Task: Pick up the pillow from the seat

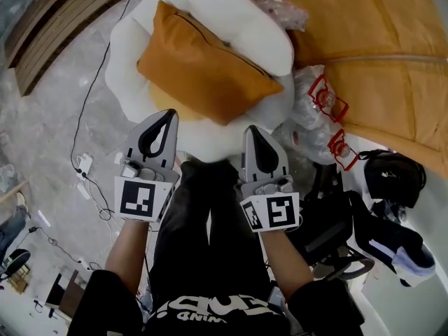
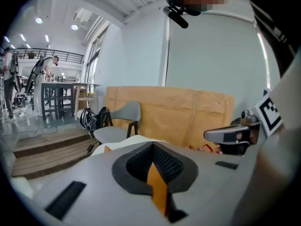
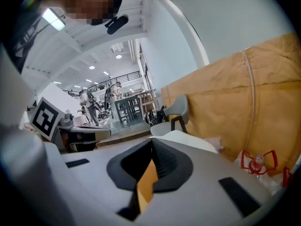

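An orange pillow [image 1: 203, 61] lies tilted on a white fluffy seat [image 1: 129, 44] at the top middle of the head view. My left gripper [image 1: 169, 114] hovers shut just short of the seat's near edge, with nothing held. My right gripper [image 1: 250, 130] is beside it, also shut and empty, its tips near the seat's front right edge. In the left gripper view the closed jaws [image 2: 153, 146] point at the seat [image 2: 123, 143], and a strip of the pillow [image 2: 158, 187] shows through their gap. The right gripper view shows the same past its own closed jaws [image 3: 151, 141]: pillow [image 3: 146, 181], seat [image 3: 188, 139].
A large bulk wrapped in brown paper [image 1: 378, 54] stands right of the seat. Clear plastic bags and red-labelled bottles [image 1: 325, 102] lie against it. A black bag [image 1: 392, 176] and shoes [image 1: 392, 247] sit at right. A cable and power strip [image 1: 84, 164] lie left. Wooden steps [image 1: 56, 26] are at top left.
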The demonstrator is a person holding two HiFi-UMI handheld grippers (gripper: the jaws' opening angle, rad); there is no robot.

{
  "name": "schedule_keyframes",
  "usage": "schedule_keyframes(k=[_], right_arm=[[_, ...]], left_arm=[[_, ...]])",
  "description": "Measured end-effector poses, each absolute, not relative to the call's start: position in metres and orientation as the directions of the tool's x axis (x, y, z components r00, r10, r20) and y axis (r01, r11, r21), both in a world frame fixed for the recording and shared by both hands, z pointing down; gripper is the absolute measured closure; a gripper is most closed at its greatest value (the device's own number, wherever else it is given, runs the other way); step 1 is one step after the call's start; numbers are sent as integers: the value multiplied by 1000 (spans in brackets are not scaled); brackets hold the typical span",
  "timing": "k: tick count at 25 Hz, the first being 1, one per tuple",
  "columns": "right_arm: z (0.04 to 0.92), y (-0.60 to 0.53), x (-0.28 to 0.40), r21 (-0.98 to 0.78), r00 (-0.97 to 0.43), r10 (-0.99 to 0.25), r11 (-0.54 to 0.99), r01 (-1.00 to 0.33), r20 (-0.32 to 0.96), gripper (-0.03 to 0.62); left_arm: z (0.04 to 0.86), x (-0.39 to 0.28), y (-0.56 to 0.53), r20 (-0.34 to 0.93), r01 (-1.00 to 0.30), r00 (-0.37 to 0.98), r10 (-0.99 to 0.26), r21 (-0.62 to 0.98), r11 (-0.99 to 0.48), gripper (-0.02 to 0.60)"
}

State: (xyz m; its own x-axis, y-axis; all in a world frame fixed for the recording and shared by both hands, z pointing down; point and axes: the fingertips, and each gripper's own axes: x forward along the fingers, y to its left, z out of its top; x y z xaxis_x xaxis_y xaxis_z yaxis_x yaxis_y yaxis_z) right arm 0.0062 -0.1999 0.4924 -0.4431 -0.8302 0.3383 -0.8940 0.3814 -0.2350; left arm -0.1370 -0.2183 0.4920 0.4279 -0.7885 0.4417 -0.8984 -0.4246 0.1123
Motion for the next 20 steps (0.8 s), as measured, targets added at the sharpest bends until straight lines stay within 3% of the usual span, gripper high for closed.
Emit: schedule_keyframes(k=[10, 20], right_arm=[[557, -235, 18, -245, -392, -813, 314, -917, 429, 574], [671, -263, 61, -220, -304, -738, 212, -952, 602, 574]], left_arm=[[537, -153, -266, 431, -912, 392, -813, 70, -404, 574], [631, -190, -334, 540, -940, 325, -776, 95, -328, 574]])
